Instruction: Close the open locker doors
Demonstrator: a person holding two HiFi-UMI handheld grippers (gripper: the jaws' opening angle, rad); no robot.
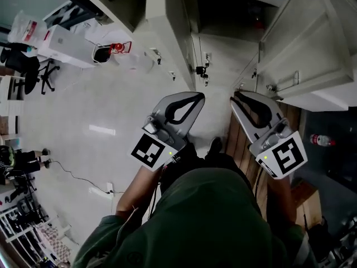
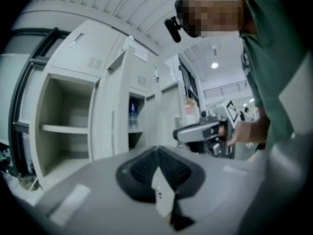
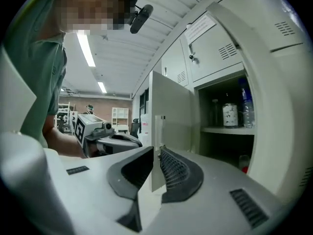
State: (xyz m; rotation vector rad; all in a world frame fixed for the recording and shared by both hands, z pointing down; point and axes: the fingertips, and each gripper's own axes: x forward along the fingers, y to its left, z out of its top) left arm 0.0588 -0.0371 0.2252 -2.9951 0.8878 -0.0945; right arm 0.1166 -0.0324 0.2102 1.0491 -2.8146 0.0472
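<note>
Facing open locker door, right claw gapes slightly.

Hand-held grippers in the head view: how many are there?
2. The left hand-held gripper is left of centre, the right hand-held gripper right of centre. None looks hidden.

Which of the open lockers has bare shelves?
The wide open locker at the left gripper view's far left; the narrower open locker beside it holds a bottle.
</note>
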